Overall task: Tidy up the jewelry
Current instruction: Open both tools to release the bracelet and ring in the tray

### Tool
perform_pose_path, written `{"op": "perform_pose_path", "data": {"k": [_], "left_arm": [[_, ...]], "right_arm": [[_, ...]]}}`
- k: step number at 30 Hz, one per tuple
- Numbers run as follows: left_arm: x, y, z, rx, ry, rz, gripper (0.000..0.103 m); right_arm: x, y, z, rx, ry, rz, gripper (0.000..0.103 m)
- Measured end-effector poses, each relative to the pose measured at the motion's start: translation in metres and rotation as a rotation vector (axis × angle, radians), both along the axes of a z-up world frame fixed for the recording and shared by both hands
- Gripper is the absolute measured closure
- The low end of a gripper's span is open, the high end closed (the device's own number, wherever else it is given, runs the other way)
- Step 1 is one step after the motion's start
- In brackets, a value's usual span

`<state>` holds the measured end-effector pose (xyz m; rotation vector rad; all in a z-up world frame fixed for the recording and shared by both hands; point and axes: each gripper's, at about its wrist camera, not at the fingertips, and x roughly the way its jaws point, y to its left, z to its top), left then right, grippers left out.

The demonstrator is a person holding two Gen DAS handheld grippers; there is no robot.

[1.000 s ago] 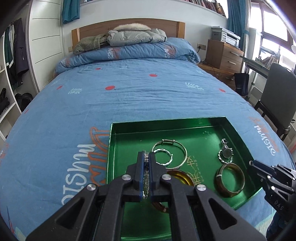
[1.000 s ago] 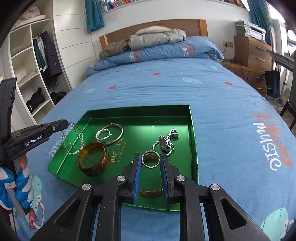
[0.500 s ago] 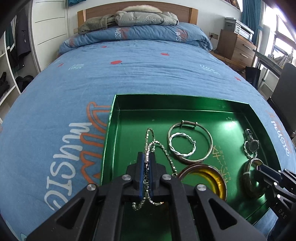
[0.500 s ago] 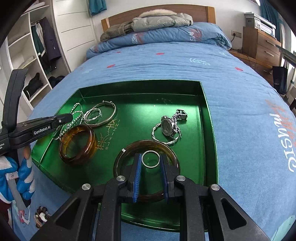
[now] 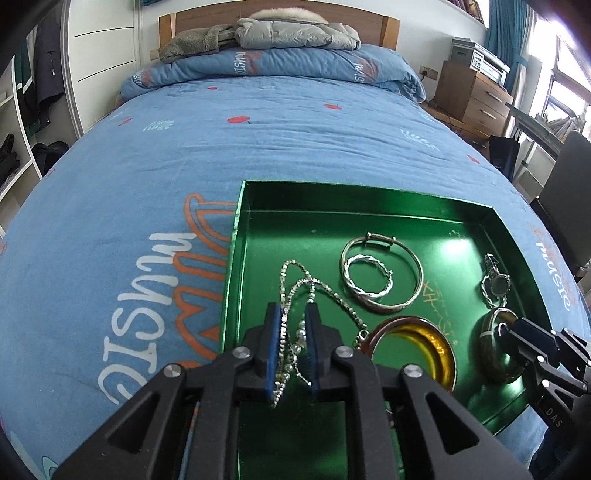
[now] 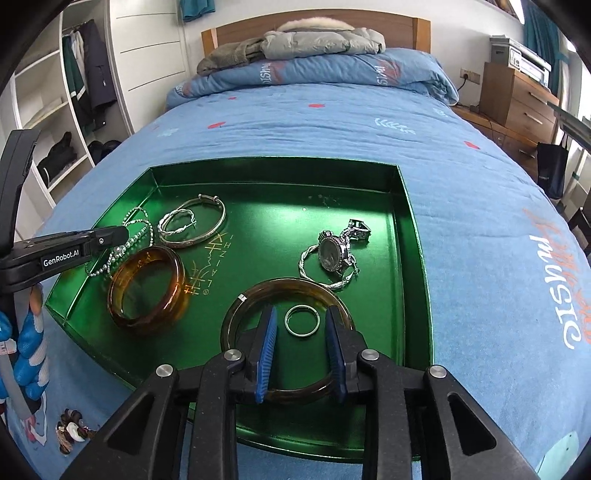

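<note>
In the green tray (image 6: 410, 236) near its left wall, the left gripper (image 5: 293, 317) stands spread, the silver chain (image 5: 295, 291) apparently slack between. The right gripper (image 6: 301, 321), spread, straddles a small ring (image 6: 302, 320) near the front rim; the far half lies bare

The green tray (image 6: 410, 236) is showing a glossy, metallic-looking foil finish, throwing back bright glare on its floor. The bead chain (image 5: 295, 295) is glinting like polished silver metal, as are the plain silver bangle (image 6: 212, 229) and the twisted silver ring (image 6: 177, 223). The amber bangle (image 6: 147, 291) is looking like smooth, translucent resin or plastic, shiny along its rim. The dark thin bangle (image 6: 243, 306) is gleaming smoothly too. The watch (image 6: 334, 251) is sparkling with faceted metal. The bedspread (image 5: 258, 147) is appearing as matt, slightly wrinkled blue cloth. The headboard (image 6: 236, 33) is showing smooth wood.
</note>
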<state>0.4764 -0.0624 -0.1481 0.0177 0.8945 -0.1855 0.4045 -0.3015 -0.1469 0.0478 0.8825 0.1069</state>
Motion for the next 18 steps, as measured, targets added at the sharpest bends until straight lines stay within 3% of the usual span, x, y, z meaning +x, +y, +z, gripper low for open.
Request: {"op": "perform_pose_path", "data": {"k": [2,5,8,16,18], "left_arm": [[-0.006,0.001,0.008,-0.017,-0.01,-0.011,0.079],[-0.015,0.002,0.02,-0.021,-0.027,-0.02,0.077],[-0.027,0.004,0.033,-0.029,-0.04,-0.023,0.068],[-0.066,0.008,0.068,-0.036,-0.08,-0.017,0.067],[-0.082,0.009,0.079,-0.037,-0.101,-0.018,0.061]], "right_arm": [[-0.005,-0.002,0.005,0.009,-0.011,-0.01,0.072],[-0.013,-0.002,0.014,0.015,-0.027,-0.024,0.07],[-0.026,-0.001,0.028,0.025,-0.052,-0.032,0.064],[-0.069,0.002,0.071,0.045,-0.116,-0.045,0.059],[-0.081,0.003,0.082,0.044,-0.132,-0.052,0.056]]}}
